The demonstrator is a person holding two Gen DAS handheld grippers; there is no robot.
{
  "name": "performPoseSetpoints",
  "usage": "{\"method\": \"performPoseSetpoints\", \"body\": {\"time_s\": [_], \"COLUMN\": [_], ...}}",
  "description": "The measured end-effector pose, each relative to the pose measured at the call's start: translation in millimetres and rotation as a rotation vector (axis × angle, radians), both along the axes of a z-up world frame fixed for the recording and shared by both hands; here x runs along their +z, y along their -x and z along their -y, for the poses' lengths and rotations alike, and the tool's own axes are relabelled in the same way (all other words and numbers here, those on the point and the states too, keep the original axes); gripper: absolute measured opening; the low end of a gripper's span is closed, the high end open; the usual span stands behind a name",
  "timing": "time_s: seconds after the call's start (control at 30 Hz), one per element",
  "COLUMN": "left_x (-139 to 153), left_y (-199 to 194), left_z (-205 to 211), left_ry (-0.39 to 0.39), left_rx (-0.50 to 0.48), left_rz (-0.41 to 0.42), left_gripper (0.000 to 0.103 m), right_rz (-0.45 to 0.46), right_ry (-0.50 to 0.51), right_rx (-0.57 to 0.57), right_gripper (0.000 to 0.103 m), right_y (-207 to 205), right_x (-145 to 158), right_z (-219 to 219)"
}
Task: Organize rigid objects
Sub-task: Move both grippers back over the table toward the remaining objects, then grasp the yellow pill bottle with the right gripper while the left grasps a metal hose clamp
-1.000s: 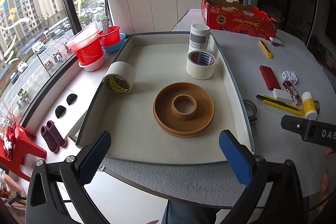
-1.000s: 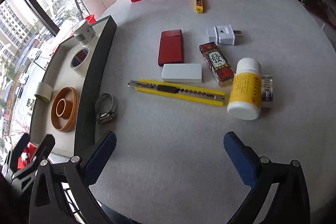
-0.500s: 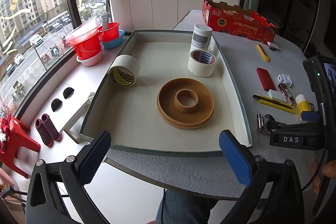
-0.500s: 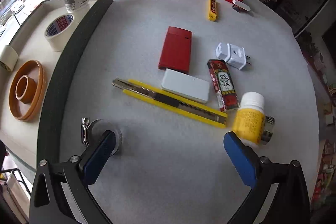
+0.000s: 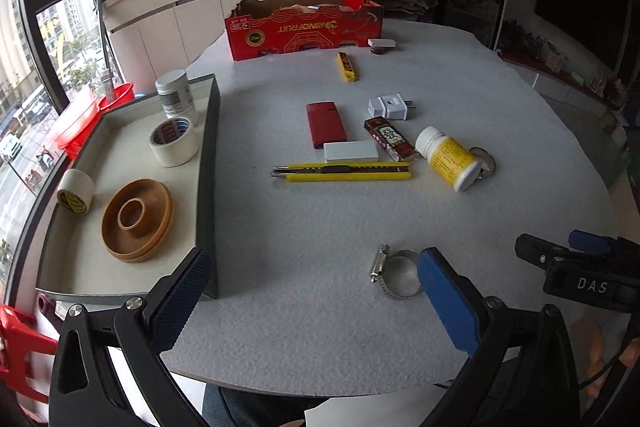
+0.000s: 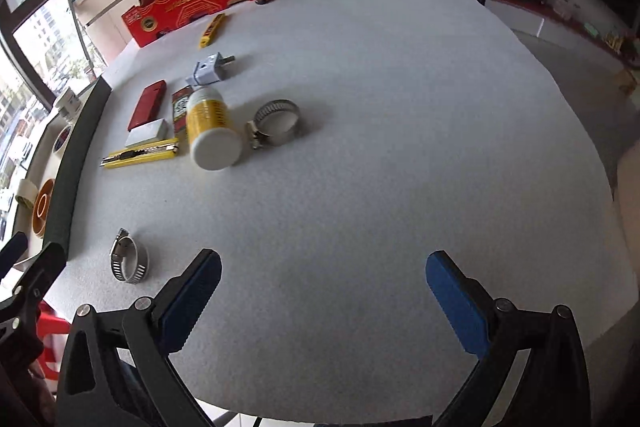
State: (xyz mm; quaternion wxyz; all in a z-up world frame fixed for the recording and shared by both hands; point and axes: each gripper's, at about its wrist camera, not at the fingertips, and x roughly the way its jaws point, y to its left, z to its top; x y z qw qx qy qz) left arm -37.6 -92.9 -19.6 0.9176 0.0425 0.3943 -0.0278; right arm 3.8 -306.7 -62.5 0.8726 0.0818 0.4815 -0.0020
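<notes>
My left gripper [image 5: 312, 291] is open and empty above the table's near edge, its right finger just in front of a steel hose clamp [image 5: 394, 273]. A grey tray [image 5: 208, 163] on the left holds two tape rolls, a white jar and a brown ring dish [image 5: 136, 219]. Loose on the white table lie a yellow utility knife [image 5: 342, 173], a red case [image 5: 325, 125], a white block, a plug adapter [image 5: 390, 108] and a yellow bottle [image 5: 450, 159]. My right gripper [image 6: 322, 287] is open and empty over bare table, with the same clamp [image 6: 129, 261] to its left and a second clamp [image 6: 276, 117] beside the yellow bottle [image 6: 210, 127].
A red cardboard box [image 5: 304, 25] stands at the table's far edge with a small yellow knife [image 5: 347, 67] in front of it. Red buckets [image 5: 80, 123] sit beyond the tray by the window. The table's right half [image 6: 420, 107] is bare white cloth.
Both views have swung to the right: the left gripper turned from the tray toward the loose items, and the right gripper moved right, away from the near hose clamp. Both stay open.
</notes>
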Motion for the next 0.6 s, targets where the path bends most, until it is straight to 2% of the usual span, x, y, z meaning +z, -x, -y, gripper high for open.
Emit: {"method": "performPoseSetpoints", "body": {"time_s": [0.17, 0.37, 0.5, 0.6], "left_x": [-19, -42, -44, -46], "left_y": [-23, -41, -48, -54], "left_z": [39, 43, 36, 34], "left_ry": [-0.063, -0.106, -0.068, -0.049], "left_rx": [-0.030, 0.011, 0.020, 0.027], "left_rz": [-0.019, -0.071, -0.066, -0.064], "left_gripper": [0.103, 0.103, 0.103, 0.103], "right_rz": [-0.002, 0.016, 0.046, 0.077], "right_ry": [-0.007, 0.057, 0.159, 0.158], "right_rx": [-0.013, 0.064, 0.171, 0.232], "right_gripper": [0.103, 0.103, 0.103, 0.103], "right_y": [7, -30, -61, -79], "right_x": [-3, -4, -8, -8], "right_z": [15, 6, -20, -30]}}
